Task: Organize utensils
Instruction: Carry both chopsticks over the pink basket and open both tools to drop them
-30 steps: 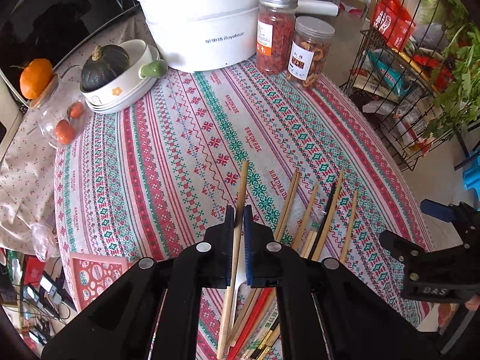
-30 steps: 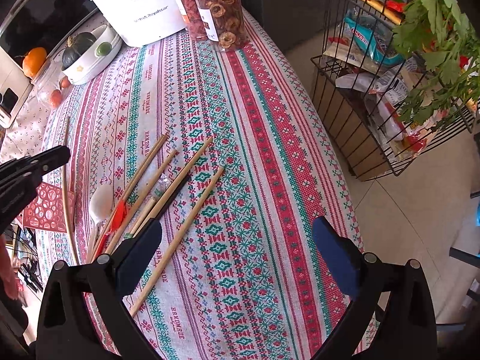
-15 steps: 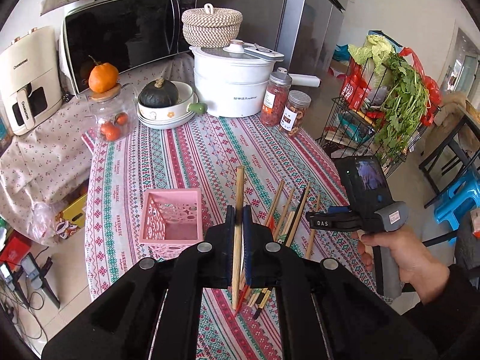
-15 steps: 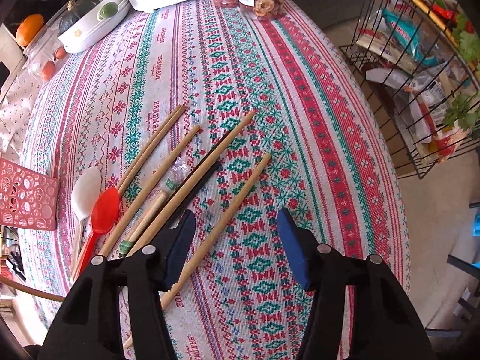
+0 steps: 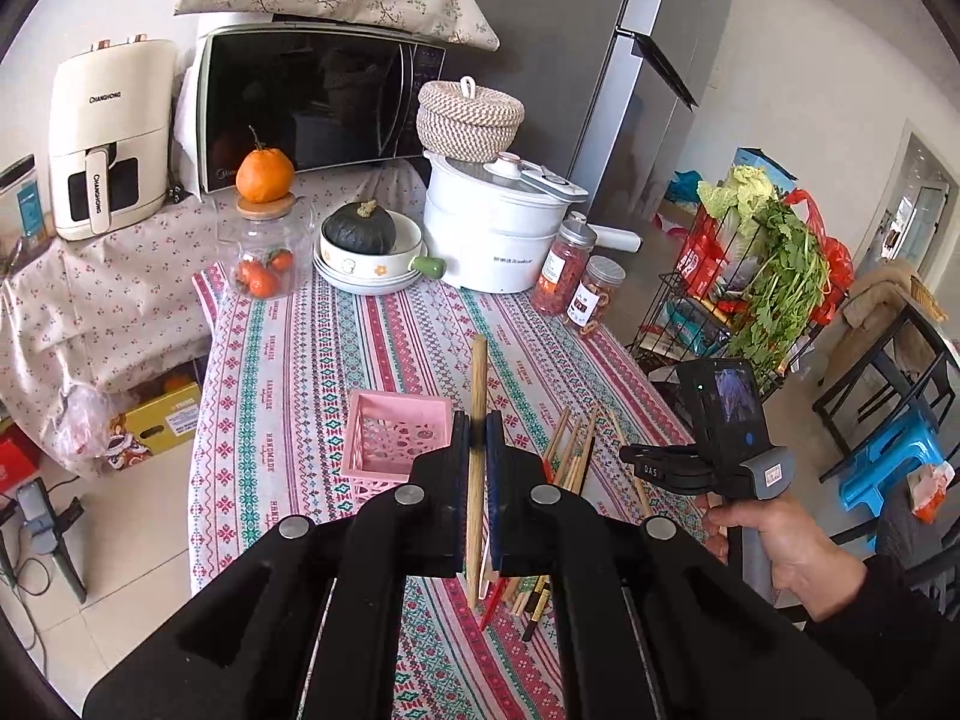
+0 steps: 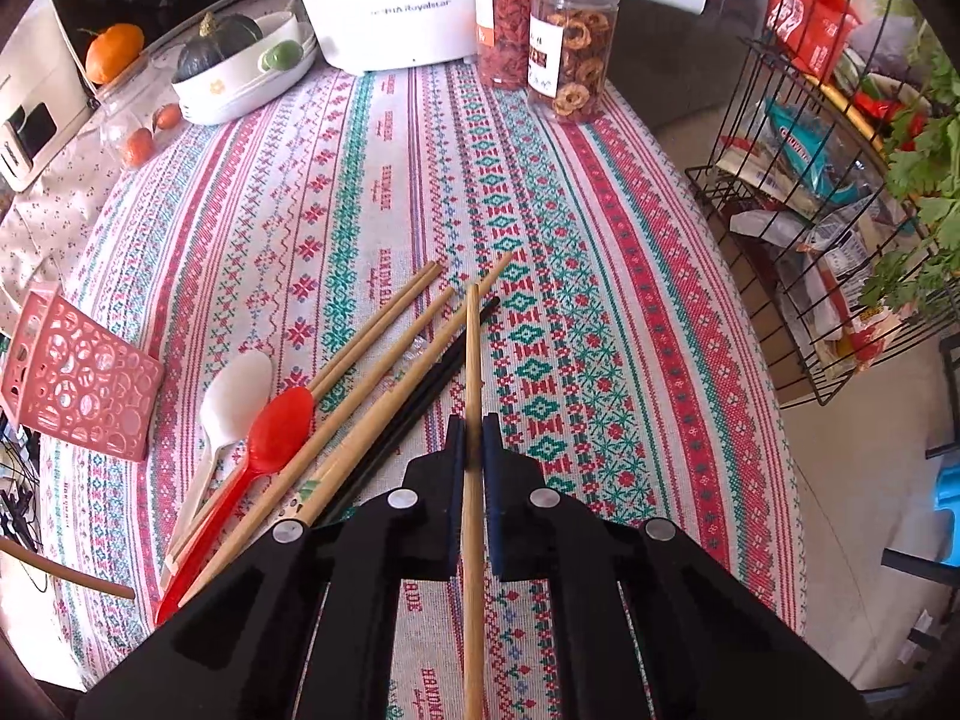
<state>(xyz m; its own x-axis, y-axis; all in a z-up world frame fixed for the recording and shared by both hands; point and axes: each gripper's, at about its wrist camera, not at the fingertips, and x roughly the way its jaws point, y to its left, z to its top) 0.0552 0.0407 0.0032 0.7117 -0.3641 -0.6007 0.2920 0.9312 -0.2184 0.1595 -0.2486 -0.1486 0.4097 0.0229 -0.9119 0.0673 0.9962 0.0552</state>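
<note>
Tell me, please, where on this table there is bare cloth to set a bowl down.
The widest free patch is mid-table, between the white pot, the stacked dishes and the chopstick tips. Another strip runs right of the chopsticks to the table edge. The near left is crowded: spoons, chopsticks and the pink basket.

On the tabletop (image 6: 630,312), chopsticks (image 6: 384,348) lie fanned at lower centre of the right wrist view; two spoons (image 6: 252,420) lie left of them, the basket (image 6: 78,384) at far left. Two jars (image 6: 570,36) stand at the upper edge.
</note>
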